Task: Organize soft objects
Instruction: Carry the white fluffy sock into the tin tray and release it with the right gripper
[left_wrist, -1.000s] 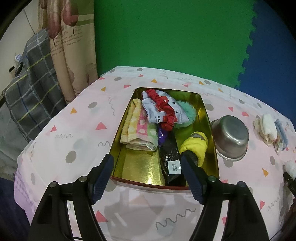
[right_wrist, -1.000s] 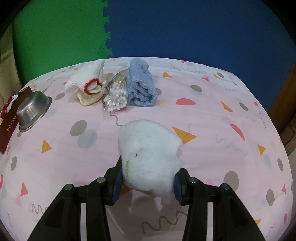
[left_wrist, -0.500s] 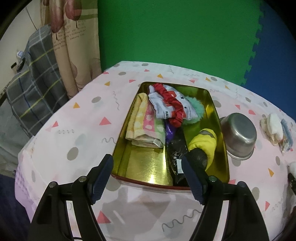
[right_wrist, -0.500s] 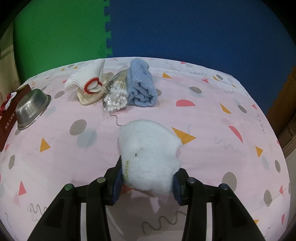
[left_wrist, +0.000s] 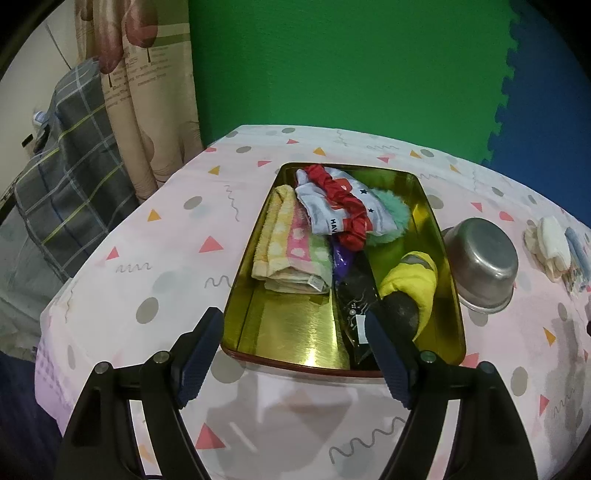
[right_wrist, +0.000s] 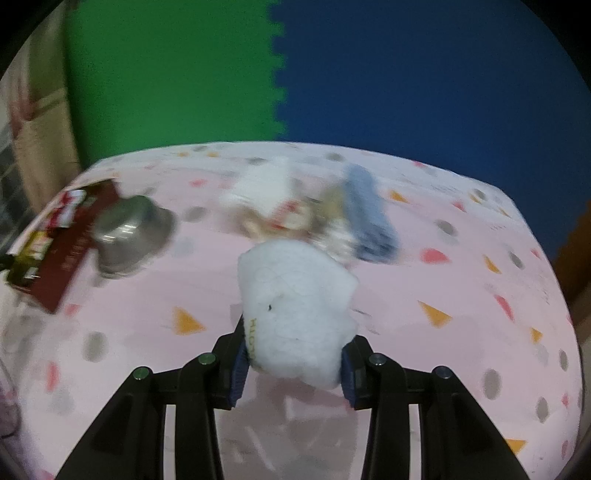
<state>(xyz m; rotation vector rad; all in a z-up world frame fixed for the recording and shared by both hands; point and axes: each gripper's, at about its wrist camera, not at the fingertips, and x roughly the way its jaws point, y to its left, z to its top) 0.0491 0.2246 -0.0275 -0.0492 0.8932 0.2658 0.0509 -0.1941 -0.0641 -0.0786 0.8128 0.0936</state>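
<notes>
The right gripper (right_wrist: 293, 363) is clenched on a white fluffy wad (right_wrist: 295, 314), its blue pads pressing in from both sides and its jaws closing further; the wad bulges above the fingers and hides the fingertips and the cloth behind it. The whole right view is smeared, so the things at the far side are hard to read: a blue rolled towel (right_wrist: 369, 221), a pale heap (right_wrist: 269, 192) beside it, and between them something glinting I cannot identify. The steel bowl (right_wrist: 129, 236) sits left, next to the dark red wall of the tin tray (right_wrist: 62, 266), which the frame edge cuts off.

The left gripper (left_wrist: 295, 354) hangs released, jaws opening with nothing between them, over the near edge of the tray (left_wrist: 295, 325). Inside lie a striped folded towel (left_wrist: 291, 254), a grey printed cloth (left_wrist: 332, 210) under a red scrunchie (left_wrist: 343, 206), a teal fuzzy piece (left_wrist: 391, 218) half covered, a yellow glove (left_wrist: 413, 280), and a dark packet (left_wrist: 354, 291) partly behind the right finger. The pink tablecloth (left_wrist: 166, 258) shows around it all.
</notes>
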